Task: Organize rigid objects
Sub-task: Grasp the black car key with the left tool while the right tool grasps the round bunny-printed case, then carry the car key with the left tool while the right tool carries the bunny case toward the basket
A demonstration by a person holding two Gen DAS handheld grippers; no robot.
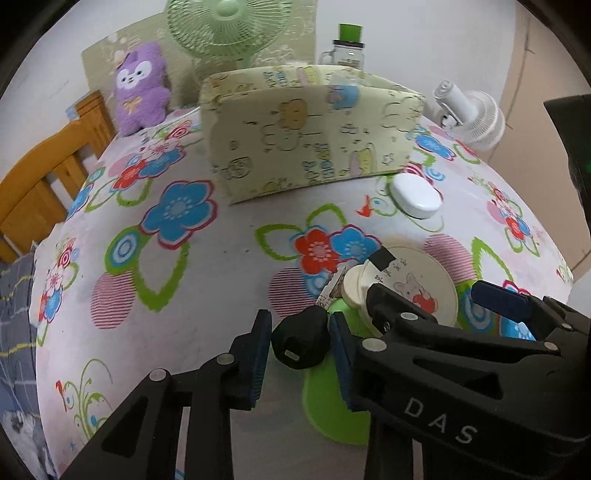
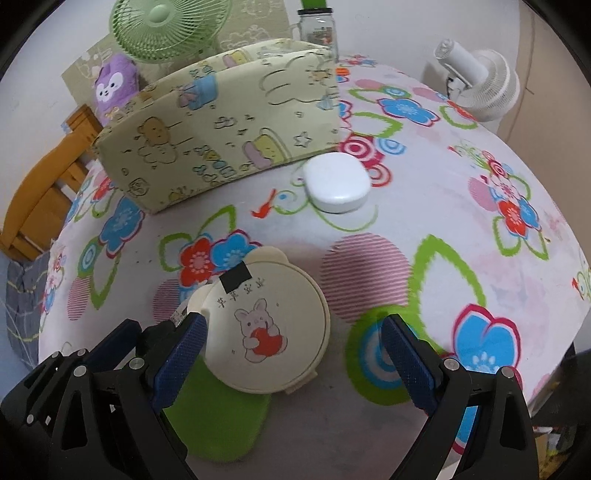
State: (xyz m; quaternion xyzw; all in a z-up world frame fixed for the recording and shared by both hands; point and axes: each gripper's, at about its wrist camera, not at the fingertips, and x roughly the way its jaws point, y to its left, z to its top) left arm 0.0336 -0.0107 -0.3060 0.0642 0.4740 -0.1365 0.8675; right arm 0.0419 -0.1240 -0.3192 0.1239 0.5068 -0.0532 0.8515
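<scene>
A black key-shaped object [image 1: 301, 341] with a metal blade lies on the flowered tablecloth between the fingers of my left gripper [image 1: 298, 363], which is open around it without clear contact. A cream round box [image 2: 267, 326] with a rabbit picture and two ear knobs lies just right of it; it also shows in the left wrist view [image 1: 410, 286]. My right gripper [image 2: 291, 360] is open around the box's near edge. A white oval case [image 2: 336, 181] lies farther back, also in the left wrist view [image 1: 415, 195]. A yellow cartoon-print storage box [image 2: 221, 122] stands behind.
A green fan [image 1: 229, 26], a purple plush toy [image 1: 140, 86], a glass jar [image 1: 349, 48] with a green lid and a white small fan [image 2: 480, 83] stand at the table's back. A wooden chair [image 1: 44, 177] is at the left. The table edge drops off at right.
</scene>
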